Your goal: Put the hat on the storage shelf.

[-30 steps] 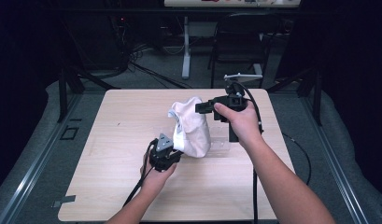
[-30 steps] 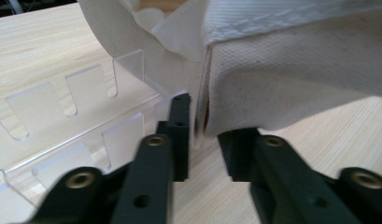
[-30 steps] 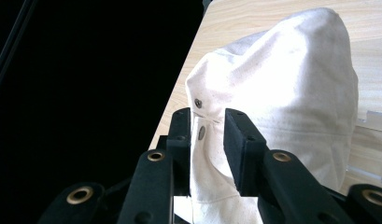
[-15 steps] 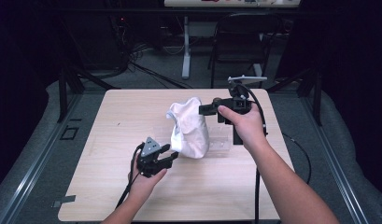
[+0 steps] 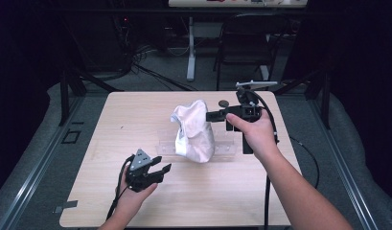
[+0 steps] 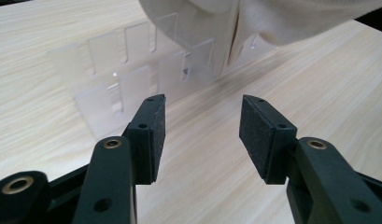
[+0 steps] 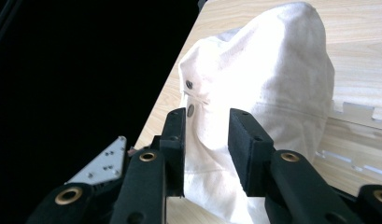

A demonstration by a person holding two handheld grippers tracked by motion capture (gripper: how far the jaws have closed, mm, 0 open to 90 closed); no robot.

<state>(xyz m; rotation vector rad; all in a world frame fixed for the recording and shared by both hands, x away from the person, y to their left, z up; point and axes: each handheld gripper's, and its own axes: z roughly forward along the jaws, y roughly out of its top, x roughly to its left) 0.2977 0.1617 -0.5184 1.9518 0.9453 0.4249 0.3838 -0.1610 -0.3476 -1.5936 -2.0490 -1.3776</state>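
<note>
White cloth hat on a clear rack, my two grippers at work around it

No brand or writing reads on the white cloth hat, which sits over a clear plastic rack mid-tabletop. My right gripper reaches level from the right edge, hand wrapped around its body; its jaws have just been opening, hat cloth between them, grip uncertain. My left gripper hangs low near the front edge, pointing at the hat, jaws just opened wide with nothing between them.
</note>
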